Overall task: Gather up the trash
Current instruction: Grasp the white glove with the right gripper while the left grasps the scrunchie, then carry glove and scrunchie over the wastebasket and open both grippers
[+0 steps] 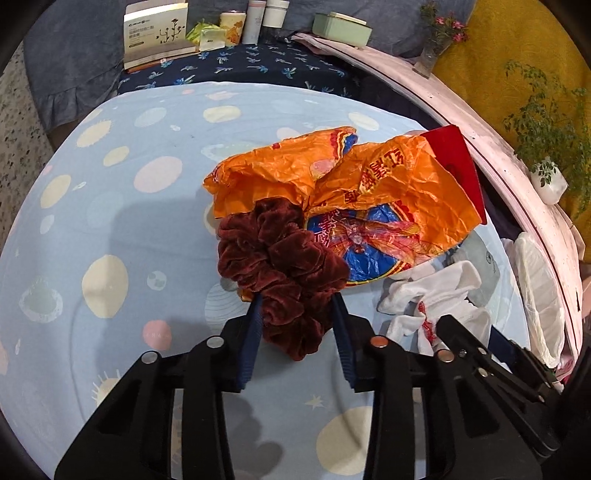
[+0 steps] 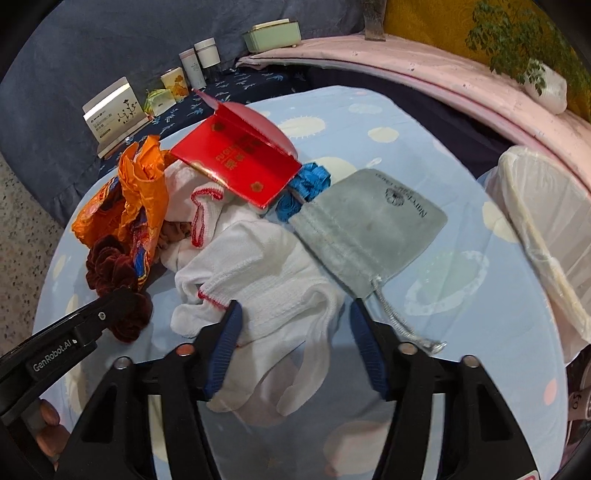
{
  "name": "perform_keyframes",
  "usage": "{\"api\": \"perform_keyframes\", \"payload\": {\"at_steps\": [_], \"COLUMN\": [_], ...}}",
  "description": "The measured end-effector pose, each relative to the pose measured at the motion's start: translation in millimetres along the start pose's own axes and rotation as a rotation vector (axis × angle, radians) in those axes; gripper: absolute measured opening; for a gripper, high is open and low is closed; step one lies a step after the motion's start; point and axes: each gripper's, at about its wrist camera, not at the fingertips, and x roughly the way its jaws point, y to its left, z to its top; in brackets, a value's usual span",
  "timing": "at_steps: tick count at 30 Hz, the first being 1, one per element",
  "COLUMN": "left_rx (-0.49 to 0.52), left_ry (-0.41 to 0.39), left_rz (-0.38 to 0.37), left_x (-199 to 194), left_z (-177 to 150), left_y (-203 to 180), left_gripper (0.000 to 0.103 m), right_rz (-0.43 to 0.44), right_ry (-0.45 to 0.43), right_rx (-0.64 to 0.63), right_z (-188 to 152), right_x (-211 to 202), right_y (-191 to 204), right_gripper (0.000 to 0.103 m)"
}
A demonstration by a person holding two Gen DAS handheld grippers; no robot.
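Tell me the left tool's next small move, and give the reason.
Probably lift straight up a little. The left tool has its pads against both sides of the dark red velvet scrunchie, which overlaps the orange plastic bag, so a short lift should show whether the scrunchie comes away alone.

Mint box (image 1: 341,28), jars (image 1: 275,13) (perhaps cosmetics), potted plant (image 2: 517,37).

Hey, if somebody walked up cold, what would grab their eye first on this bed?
Probably the crumpled orange plastic bag mid-bed, with the left gripper closed around a dark red velvet scrunchie in front of it. Next, the shiny red card box propped on white gloves, which the right gripper straddles.
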Motion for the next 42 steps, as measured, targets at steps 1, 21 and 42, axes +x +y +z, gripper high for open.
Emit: {"api": "perform_keyframes", "payload": {"at_steps": [1, 21, 42], "left_rx": [0.004, 0.086, 0.201], "left_ry": [-0.004, -0.073, -0.103], "left_rz": [-0.003, -0.059, -0.16], "left_x": [-0.9, -56.2, -84.3], "left_z": [-0.2, -12.1, -25.4], "left_y": [-0.9, -51.4, -135.3], "left_gripper": [0.029, 0.007, 0.005], "right_rz": [0.002, 0.034, -0.052], "right_ry": [-0.001, -0.149, -0.303], "right_rx": [0.0, -0.016, 0.134], "right_z": [-0.6, 9.7, 11.3], "right_x": [0.1, -77.7, -150.9], "right_y": [0.1, -5.0, -111.2], "right_gripper": [0.045, 0.007, 0.007]}}
